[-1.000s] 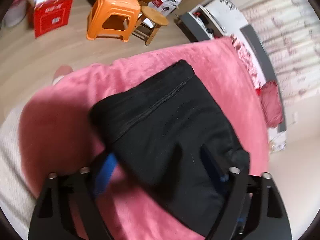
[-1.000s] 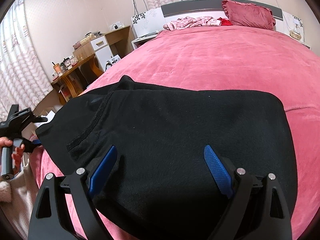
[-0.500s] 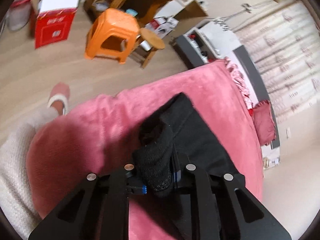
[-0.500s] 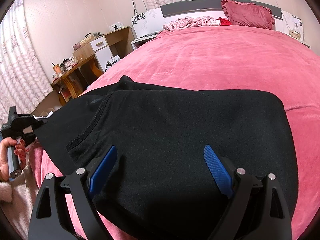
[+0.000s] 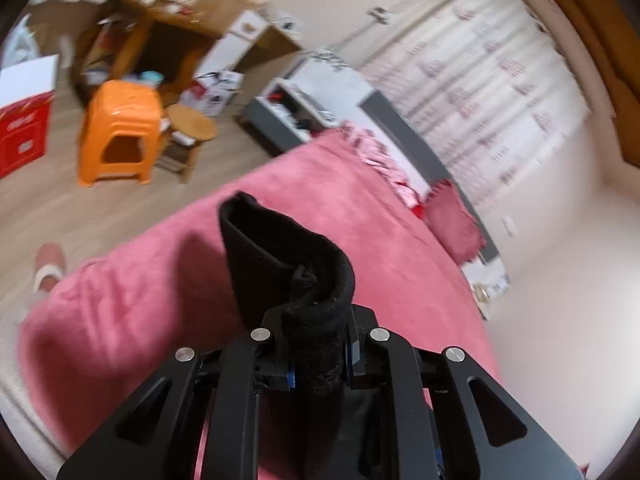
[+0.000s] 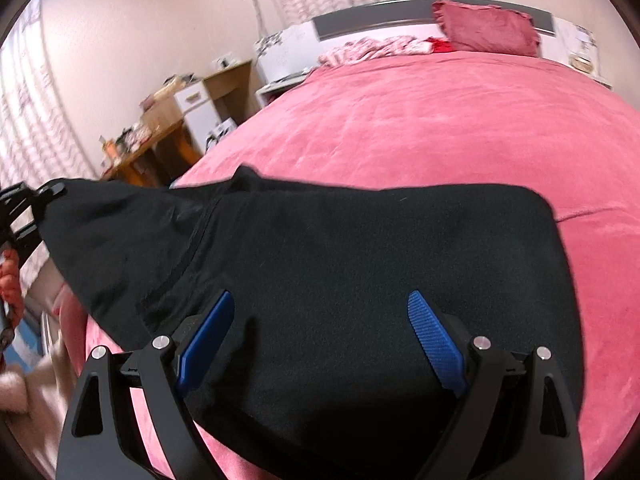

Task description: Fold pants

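Pants (image 6: pixel 360 264): black, spread on the pink bed (image 6: pixel 440 128), near its foot edge; already doubled into a broad slab, one end raised off the bedspread.
Left gripper (image 5: pixel 316 344): clamped narrow on a bunched end of the pants (image 5: pixel 280 264); dark cloth pinched between the pads and curling up over the jaws; seen from the right camera at the far left of the pants (image 6: pixel 24 208), with the fabric drawn up toward it in a taut slope.
Right gripper (image 6: pixel 320 344): spread wide, blue pads apart, hanging just over the middle of the pants near the bed's foot edge; nothing between the pads, no cloth pinched.
Done so far: judged as legs laid together and at least one fold made, since the cloth lies in a compact block with a seam line running across it; one end gripped and lifted.
Left to do: likely carrying the lifted end across onto the flat part, letting go, smoothing; possibly one more fold after that.
Stage: roughly the middle of the job, start of a fold-over.
Unclear: whether the raised end is waistband or cuffs; too dark to say.
Beside the bed: orange stool (image 5: pixel 120 128) and wooden desk (image 5: pixel 160 28) on the floor, well apart from the pants.
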Available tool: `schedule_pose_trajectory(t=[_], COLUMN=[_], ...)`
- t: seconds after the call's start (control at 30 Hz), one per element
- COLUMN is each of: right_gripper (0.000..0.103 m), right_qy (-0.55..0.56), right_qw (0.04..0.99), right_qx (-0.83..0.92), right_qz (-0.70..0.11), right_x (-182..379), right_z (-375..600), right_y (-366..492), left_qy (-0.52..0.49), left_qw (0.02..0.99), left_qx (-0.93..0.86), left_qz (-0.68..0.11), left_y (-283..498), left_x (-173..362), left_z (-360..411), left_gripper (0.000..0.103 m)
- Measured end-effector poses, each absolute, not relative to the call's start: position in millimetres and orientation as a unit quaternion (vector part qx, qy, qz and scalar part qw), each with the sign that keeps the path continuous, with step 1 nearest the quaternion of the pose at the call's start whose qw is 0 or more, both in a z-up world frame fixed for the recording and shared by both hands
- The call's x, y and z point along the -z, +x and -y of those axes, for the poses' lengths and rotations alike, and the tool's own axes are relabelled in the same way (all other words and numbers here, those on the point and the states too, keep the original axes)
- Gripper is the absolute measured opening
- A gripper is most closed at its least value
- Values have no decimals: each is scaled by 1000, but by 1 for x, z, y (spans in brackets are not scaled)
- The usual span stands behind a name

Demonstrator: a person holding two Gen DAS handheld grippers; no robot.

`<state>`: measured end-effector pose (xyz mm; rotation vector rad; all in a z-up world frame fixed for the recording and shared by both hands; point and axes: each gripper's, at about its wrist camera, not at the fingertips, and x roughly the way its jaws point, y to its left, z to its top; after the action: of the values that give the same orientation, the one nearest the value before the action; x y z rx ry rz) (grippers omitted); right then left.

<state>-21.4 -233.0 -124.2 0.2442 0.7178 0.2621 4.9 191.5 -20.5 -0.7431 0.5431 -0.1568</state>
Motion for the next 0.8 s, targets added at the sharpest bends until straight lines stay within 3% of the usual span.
schedule_pose_trajectory(t=[0.37, 0.8], right_gripper=[89, 89], right_qy=[102, 127], right_qw=[932, 930], right_qx=[-32, -35], right_qz=[-346, -343], right_x=[117, 115], right_z=[245, 262], right_y=[-26, -27], left_qy=[-278, -208], left_qw=[910, 885], left_qx=[199, 313], left_qz=[-234, -274], left_y=[12, 15], left_x=[-28, -28], left_z=[-109, -11], left_gripper=[15, 15])
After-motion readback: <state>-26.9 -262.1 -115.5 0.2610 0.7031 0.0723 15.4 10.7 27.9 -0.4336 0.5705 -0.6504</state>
